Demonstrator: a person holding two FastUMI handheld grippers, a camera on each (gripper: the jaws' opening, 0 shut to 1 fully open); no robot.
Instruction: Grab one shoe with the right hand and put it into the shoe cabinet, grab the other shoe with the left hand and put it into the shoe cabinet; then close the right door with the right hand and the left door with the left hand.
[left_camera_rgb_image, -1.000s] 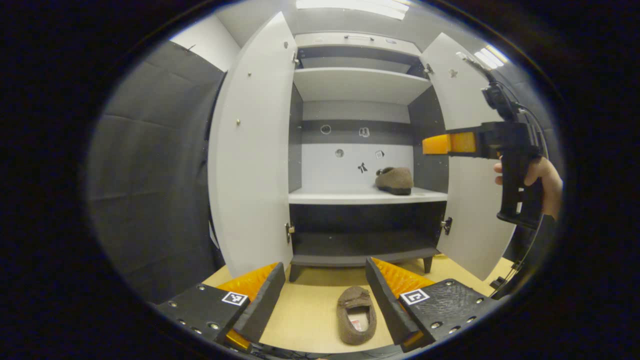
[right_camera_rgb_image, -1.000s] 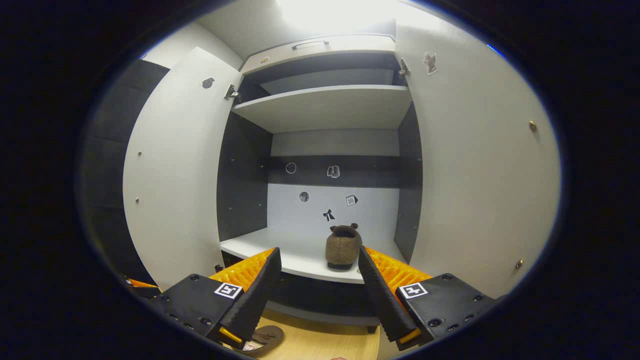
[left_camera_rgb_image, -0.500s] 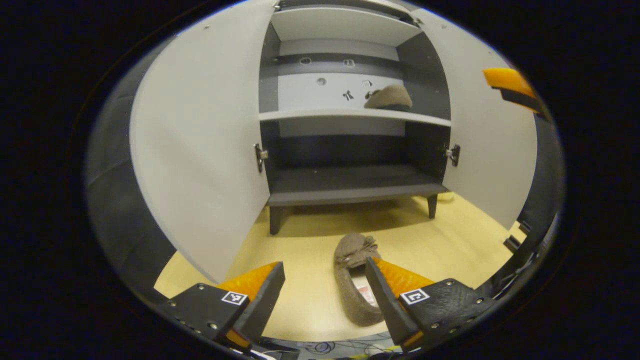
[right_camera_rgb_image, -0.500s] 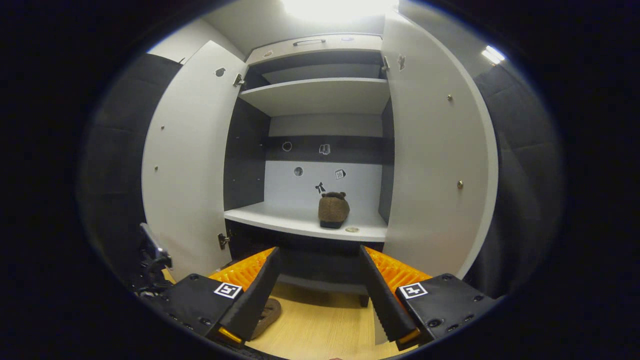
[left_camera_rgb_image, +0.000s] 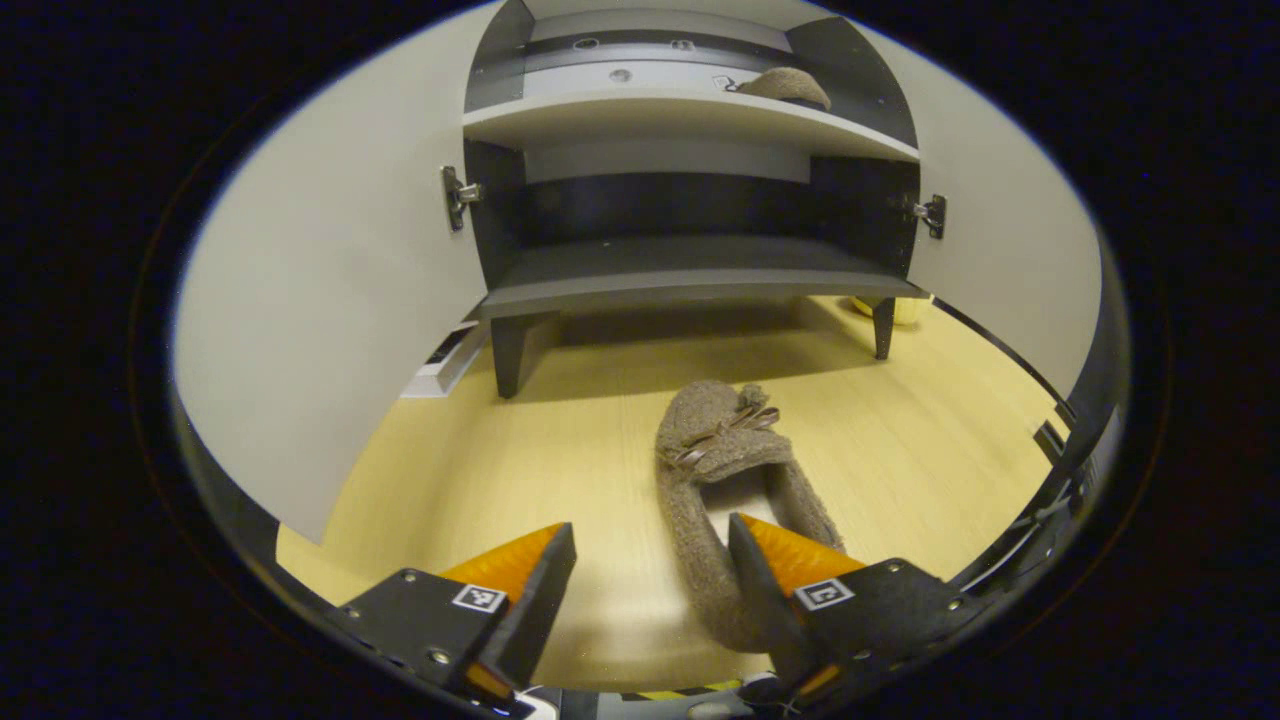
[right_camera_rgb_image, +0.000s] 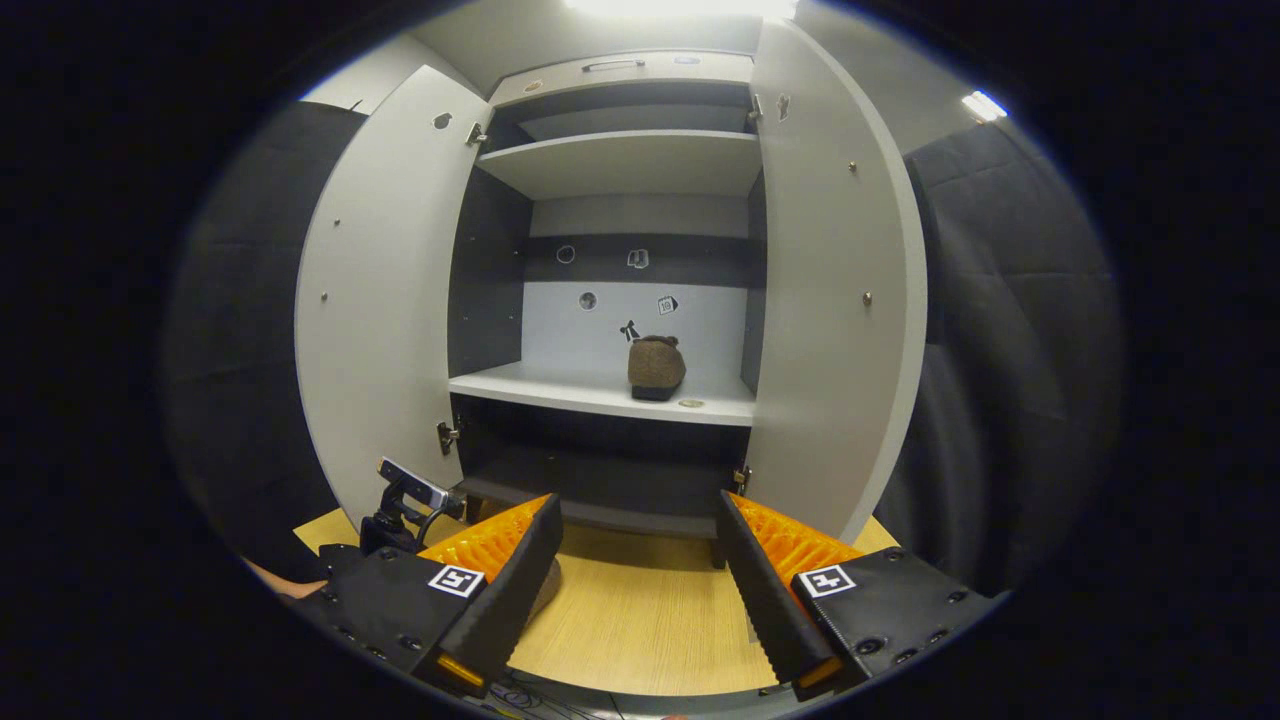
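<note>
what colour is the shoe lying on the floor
The shoe on the floor is a fuzzy brown, with a small bow on its toe. It shows best in the left gripper view.

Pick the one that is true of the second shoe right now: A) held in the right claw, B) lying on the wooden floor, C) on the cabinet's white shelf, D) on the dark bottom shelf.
B: the second shoe lies on the wooden floor, ahead of the open left claw.

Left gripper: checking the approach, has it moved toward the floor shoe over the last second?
Yes. The left gripper dropped toward the floor shoe; the cabinet rose in its view.
</note>
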